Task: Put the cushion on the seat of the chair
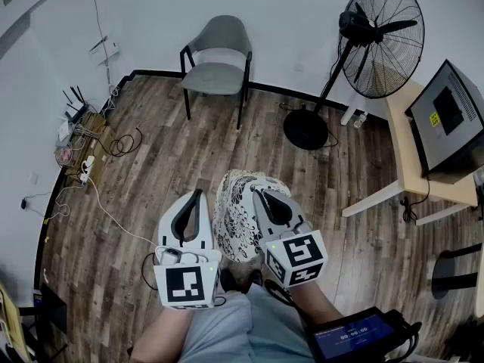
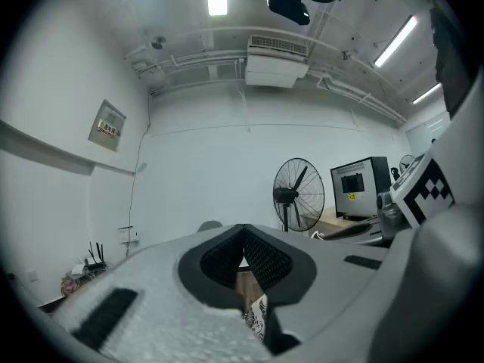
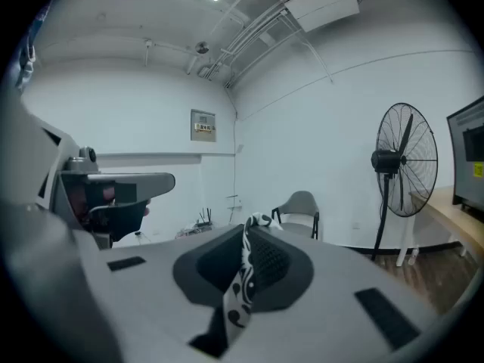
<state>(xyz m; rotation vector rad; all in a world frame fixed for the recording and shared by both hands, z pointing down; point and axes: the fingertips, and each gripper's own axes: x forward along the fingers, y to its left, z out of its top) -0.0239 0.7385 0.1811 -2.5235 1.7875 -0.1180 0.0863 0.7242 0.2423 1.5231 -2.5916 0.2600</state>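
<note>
The patterned cushion [image 1: 238, 218] hangs low in front of you, above the wood floor [image 1: 174, 157] and well apart from the grey chair [image 1: 217, 59] by the far wall. Your right gripper [image 1: 259, 193] is clamped on its fabric edge. Your left gripper [image 1: 199, 193] sits just beside the cushion, jaws closed together. The standing fan [image 1: 378, 36] is to the chair's right.

Wood floor [image 1: 189, 172], white walls [image 1: 287, 21], pedestal fan [image 1: 382, 40], desk [image 1: 404, 150].
</note>
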